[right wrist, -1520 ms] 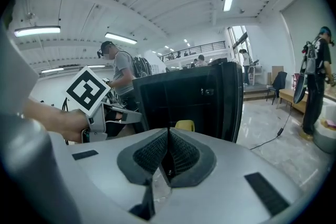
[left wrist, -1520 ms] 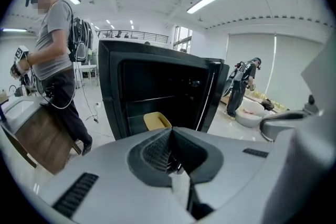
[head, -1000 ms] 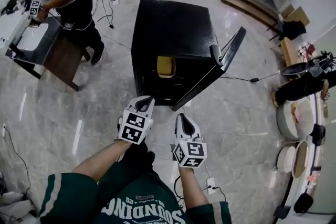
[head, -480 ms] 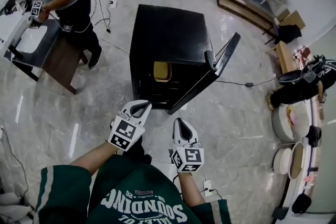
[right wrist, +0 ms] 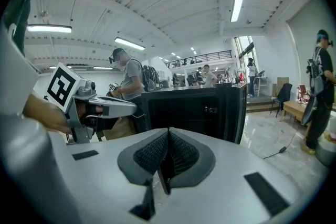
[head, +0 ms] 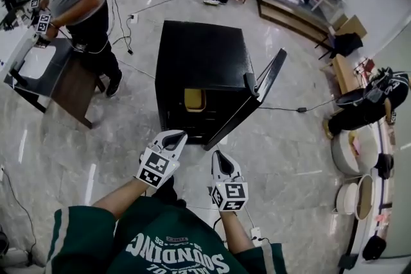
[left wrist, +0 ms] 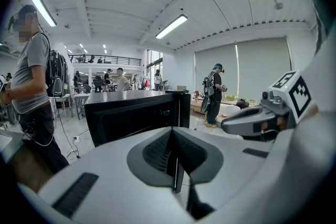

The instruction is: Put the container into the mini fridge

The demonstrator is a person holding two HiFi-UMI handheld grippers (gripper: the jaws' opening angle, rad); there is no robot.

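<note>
Container (head: 194,99), yellow, sits inside the mini fridge (head: 202,58), high in its open front, left of centre as the head view shows it. Fridge is black and stands on the pale marble floor (head: 289,144); its door (head: 257,94) is swung wide open to the right. Left gripper (head: 173,136) and right gripper (head: 220,155) are both held over the floor just in front of the fridge, apart from it and side by side, pointing at the opening. Left gripper jaws are pressed fully together with nothing between them, as its own view confirms. Right gripper jaws are likewise closed flat on each other and empty. Neither gripper touches the container or the door.
</note>
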